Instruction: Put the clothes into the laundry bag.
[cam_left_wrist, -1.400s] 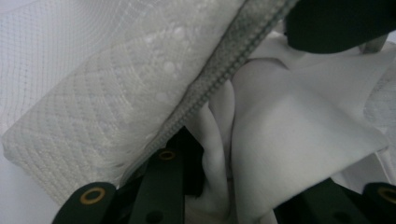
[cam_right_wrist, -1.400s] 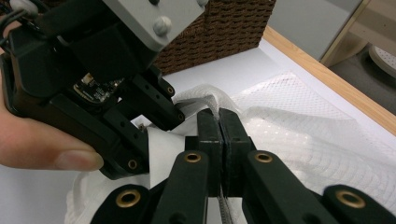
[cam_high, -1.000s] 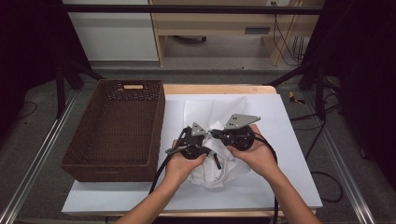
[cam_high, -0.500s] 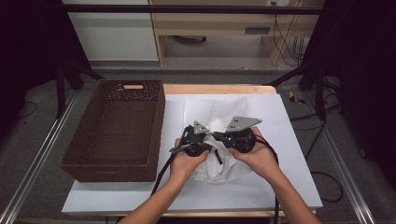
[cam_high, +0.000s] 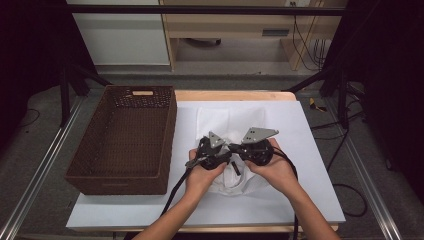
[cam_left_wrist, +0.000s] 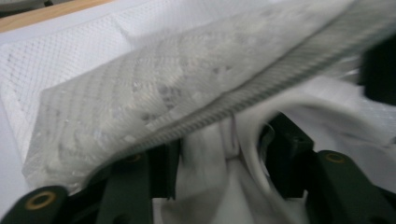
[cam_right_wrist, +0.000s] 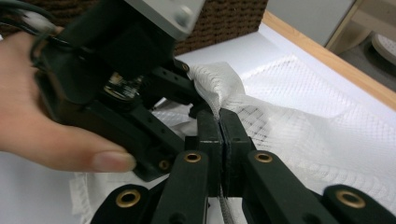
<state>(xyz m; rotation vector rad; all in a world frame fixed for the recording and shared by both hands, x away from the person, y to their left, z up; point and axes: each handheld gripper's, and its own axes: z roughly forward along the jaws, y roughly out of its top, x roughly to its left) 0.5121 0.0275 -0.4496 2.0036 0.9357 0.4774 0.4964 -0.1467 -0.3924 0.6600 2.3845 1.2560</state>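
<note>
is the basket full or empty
Empty: the high view shows the bare woven floor of the basket; nothing lies in it.

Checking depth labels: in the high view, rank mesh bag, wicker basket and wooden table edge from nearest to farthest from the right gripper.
1. mesh bag: under the right gripper, clamped in it.
2. wicker basket: to the left.
3. wooden table edge: at the far side, roughly level with the basket; too close to call.

Your hands and both grippers cover the near middle of the white mesh laundry bag (cam_high: 215, 117) from above. In your left gripper view, its ribbed zipper edge (cam_left_wrist: 261, 88) is blurred and hides the jaw tips, so their grip can't be judged.
</note>
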